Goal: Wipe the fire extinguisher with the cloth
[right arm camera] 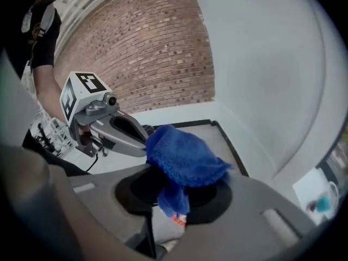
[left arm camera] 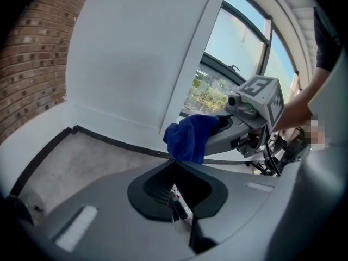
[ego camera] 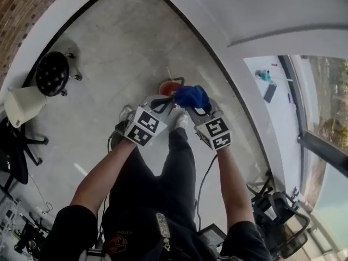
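- A pale concrete floor (ego camera: pixel 119 53) meets a curved white wall (ego camera: pixel 228 15) along a dark skirting strip. There is a brick wall (right arm camera: pixel 147 48) on one side and a window (left arm camera: pixel 239 53) on the other.
- A black stool (ego camera: pixel 53 73) stands well apart, off to the left.
- The red fire extinguisher (ego camera: pixel 169 86) stands on the floor near the wall's foot, just past both claw tips in the head view.
- The right claw (right arm camera: pixel 174 185) pinches a bunched blue cloth (right arm camera: pixel 185 155), which bulges above its tips and hangs between them.
- In the head view the cloth sits just right of the extinguisher's top; I cannot tell whether they touch.
- The left claw (left arm camera: pixel 175 167) is pressed together and holds nothing, its tip close beside the cloth.
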{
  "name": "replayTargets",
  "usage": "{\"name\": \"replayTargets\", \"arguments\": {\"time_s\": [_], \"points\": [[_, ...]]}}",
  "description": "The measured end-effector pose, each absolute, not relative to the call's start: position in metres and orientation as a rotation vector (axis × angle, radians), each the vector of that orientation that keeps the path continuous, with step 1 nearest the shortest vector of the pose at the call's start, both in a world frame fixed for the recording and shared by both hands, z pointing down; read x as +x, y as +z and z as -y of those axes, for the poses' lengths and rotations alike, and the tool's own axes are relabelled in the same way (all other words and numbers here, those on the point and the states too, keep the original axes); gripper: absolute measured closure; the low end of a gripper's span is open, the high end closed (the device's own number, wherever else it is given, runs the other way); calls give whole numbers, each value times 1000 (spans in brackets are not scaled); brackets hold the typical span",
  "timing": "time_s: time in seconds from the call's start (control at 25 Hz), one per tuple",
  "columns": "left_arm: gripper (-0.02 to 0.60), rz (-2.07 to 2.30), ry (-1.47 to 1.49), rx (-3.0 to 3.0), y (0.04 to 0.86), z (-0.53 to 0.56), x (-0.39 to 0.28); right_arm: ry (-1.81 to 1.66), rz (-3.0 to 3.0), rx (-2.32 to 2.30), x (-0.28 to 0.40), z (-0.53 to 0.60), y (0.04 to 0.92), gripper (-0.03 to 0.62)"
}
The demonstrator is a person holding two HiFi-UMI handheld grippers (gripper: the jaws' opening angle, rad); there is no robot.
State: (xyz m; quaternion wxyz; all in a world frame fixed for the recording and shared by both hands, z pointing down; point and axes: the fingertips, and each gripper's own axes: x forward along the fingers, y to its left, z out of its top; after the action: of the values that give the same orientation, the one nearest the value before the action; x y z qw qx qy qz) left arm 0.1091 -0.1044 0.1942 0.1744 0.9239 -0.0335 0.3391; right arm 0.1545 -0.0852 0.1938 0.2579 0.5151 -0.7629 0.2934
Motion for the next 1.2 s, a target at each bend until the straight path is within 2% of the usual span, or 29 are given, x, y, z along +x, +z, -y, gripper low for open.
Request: {"name": "replayTargets", "arguments": {"time_s": [0.36,0.6,0.92,1.2], "points": [[578,555,883,2439,283,122,91,612,2106,681,156,129,332,488],[578,695,780,2341,323,126,68,484,1991,126,137,135,383,497],[578,769,764,2301,349,122,32,399,1875,-304,97,131,407,507],[578,817,719,2276,347,113,10,250,1660,-669,59,84,398,510]]}}
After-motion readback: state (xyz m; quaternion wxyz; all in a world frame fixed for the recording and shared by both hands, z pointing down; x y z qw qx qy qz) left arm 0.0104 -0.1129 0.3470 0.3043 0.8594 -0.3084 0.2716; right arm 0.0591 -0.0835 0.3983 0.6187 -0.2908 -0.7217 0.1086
